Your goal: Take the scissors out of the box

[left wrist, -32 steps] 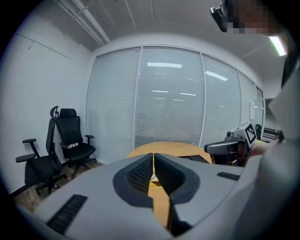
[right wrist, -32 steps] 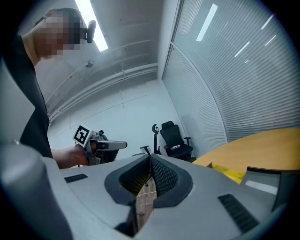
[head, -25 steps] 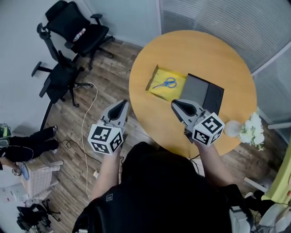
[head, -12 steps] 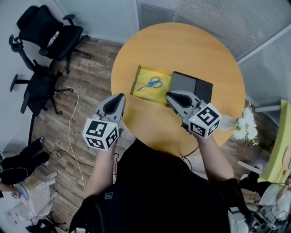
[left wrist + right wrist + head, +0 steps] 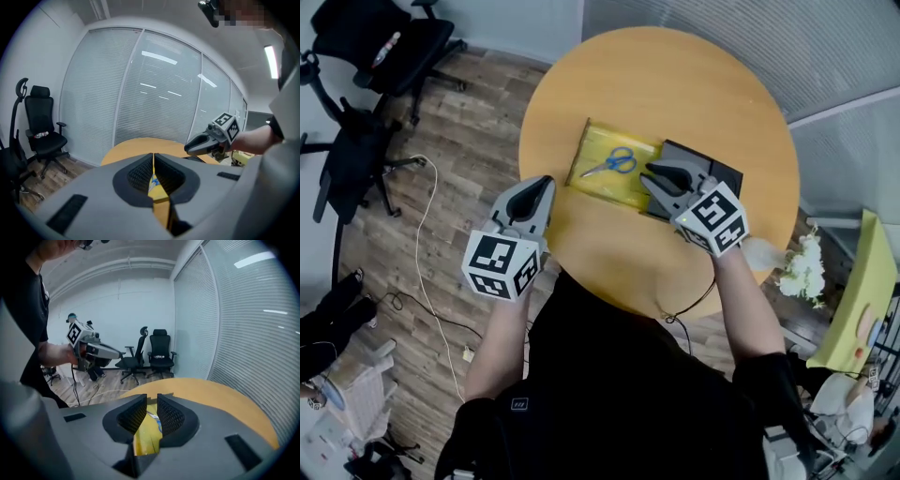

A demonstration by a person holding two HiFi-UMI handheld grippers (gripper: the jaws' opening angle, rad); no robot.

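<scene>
Table (image 5: 609, 253) – smooth wood; box (image 5: 623, 189) – matt, prob. card.

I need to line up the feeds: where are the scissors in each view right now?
Head view: the scissors lie in the yellow box, upper centre, just left of the right gripper.
Left gripper view: only a blue speck, probably the scissors, low centre in the slit between the closed jaws.
Right gripper view: the scissors show low centre, through the gap between the parted jaws.
Shared landmark: the yellow box on the round table.
</scene>
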